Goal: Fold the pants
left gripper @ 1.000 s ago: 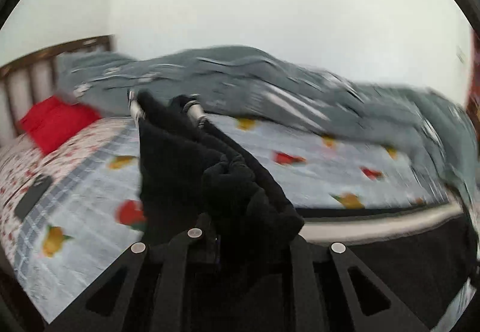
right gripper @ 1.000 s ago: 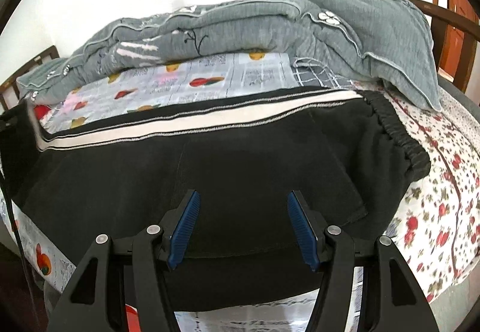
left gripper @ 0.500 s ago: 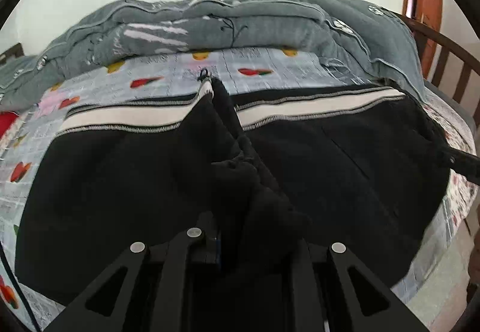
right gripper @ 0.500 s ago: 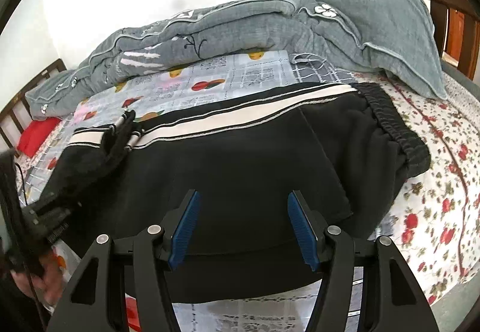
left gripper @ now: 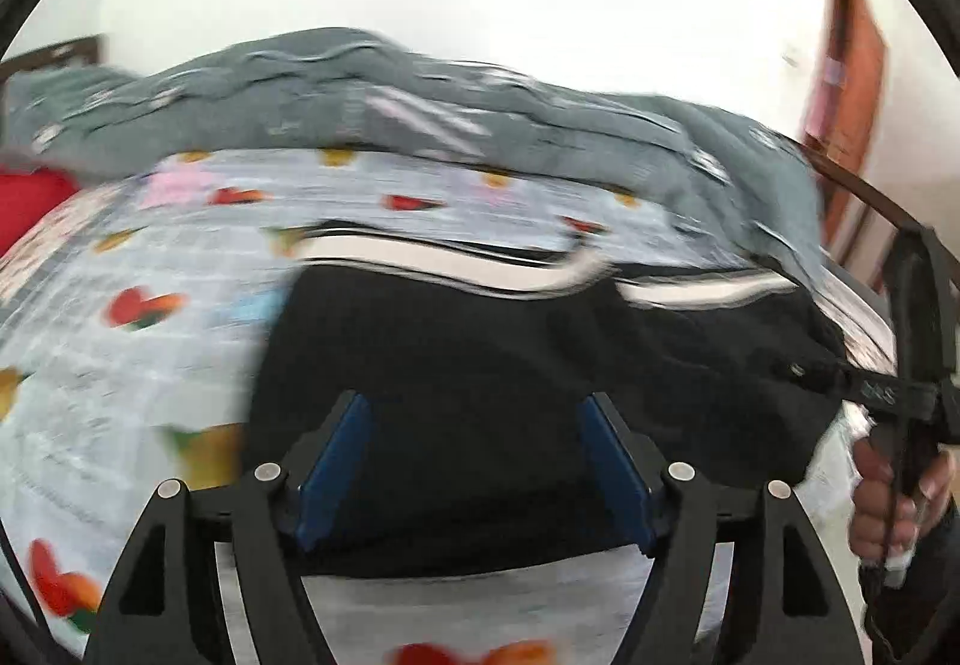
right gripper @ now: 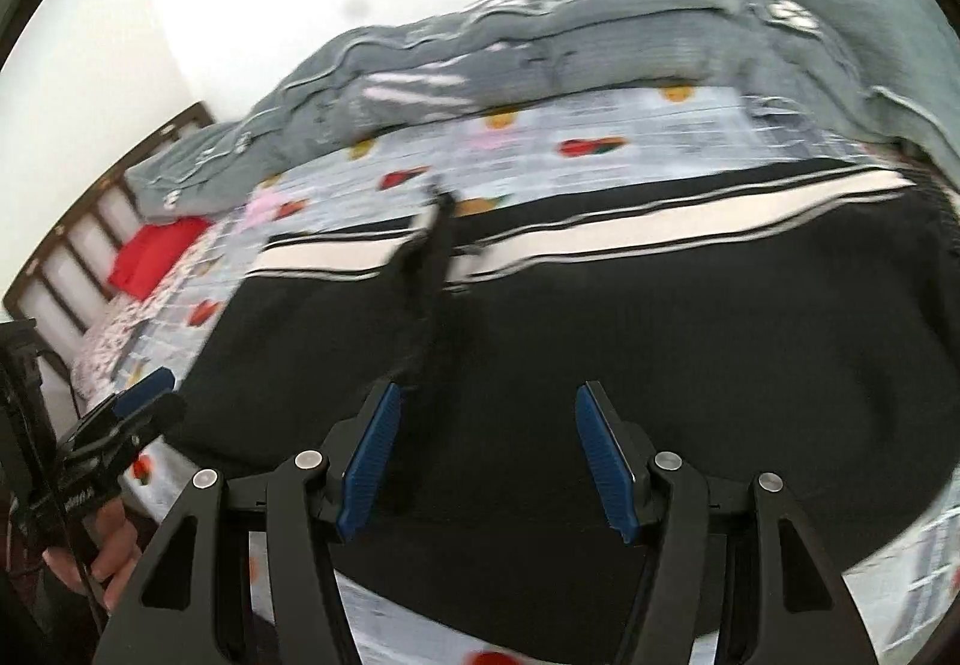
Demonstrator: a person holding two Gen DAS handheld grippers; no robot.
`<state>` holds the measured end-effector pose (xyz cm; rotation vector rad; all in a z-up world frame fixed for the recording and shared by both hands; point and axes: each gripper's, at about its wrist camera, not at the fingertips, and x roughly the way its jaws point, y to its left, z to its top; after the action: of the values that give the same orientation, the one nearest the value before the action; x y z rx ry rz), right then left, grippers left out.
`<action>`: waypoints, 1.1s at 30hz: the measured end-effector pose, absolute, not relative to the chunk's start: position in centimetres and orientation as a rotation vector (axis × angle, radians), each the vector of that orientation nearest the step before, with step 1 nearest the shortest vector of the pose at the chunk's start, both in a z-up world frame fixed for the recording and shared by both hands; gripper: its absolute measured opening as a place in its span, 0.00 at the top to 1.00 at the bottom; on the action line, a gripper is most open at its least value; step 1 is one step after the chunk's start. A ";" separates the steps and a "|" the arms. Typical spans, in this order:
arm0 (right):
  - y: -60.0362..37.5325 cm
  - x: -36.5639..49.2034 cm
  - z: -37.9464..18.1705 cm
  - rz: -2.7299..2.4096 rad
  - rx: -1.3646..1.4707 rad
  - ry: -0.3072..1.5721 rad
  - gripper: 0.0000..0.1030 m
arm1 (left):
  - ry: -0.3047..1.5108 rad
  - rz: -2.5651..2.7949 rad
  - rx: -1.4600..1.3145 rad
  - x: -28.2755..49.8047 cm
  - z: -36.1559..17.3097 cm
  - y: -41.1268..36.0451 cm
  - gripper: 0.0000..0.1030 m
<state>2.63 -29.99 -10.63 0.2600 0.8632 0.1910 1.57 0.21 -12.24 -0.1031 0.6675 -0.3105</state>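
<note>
Two hand-held grippers, left hand-held gripper [left gripper: 474, 461] opening, above one pants [right gripper: 660, 329].

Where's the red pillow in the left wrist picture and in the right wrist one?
Left wrist view: the red pillow sits at the far left edge, just below the grey quilt.
Right wrist view: the red pillow lies at mid-left, beside the wooden headboard.
Shared landmark: the black pants' white stripe.

light: bright, wall overexposed | blur: heavy motion smear | edges: fisheye warp, dark vignette
</note>
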 end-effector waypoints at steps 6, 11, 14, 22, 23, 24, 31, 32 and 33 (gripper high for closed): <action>-26.6 4.8 -13.2 0.176 0.275 0.947 0.44 | 0.724 -0.176 -0.202 2.9 -13.6 6.6 0.30; -25.5 3.3 -13.6 0.177 0.233 0.888 0.80 | 0.802 -0.153 -0.199 3.8 -16.4 7.2 0.30; -25.6 0.9 -12.3 0.203 0.223 0.820 0.81 | 0.807 -0.163 -0.177 3.6 -17.5 7.0 0.30; -25.9 0.2 -14.1 0.214 0.199 0.914 0.80 | 0.767 -0.205 -0.216 4.0 -16.6 7.1 0.30; -26.1 0.0 -13.8 0.217 0.212 0.905 0.78 | 0.765 -0.206 -0.211 3.9 -16.7 7.0 0.30; -26.3 0.0 -13.6 0.221 0.213 0.901 0.73 | 0.778 -0.203 -0.198 4.2 -17.0 6.8 0.30; -27.8 4.4 -12.2 0.185 0.217 0.870 0.64 | 0.826 -0.224 -0.117 5.0 -17.9 6.5 0.24; -27.9 5.2 -12.1 0.189 0.223 0.865 0.60 | 0.821 -0.225 -0.135 5.2 -17.7 7.0 0.24; -28.0 6.3 -12.1 0.190 0.229 0.865 0.51 | 0.814 -0.222 -0.145 5.2 -17.5 7.3 0.24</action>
<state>6.30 -28.03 -12.13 0.2292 0.8654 0.1902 5.25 7.29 -17.50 -0.1447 0.8142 -0.2221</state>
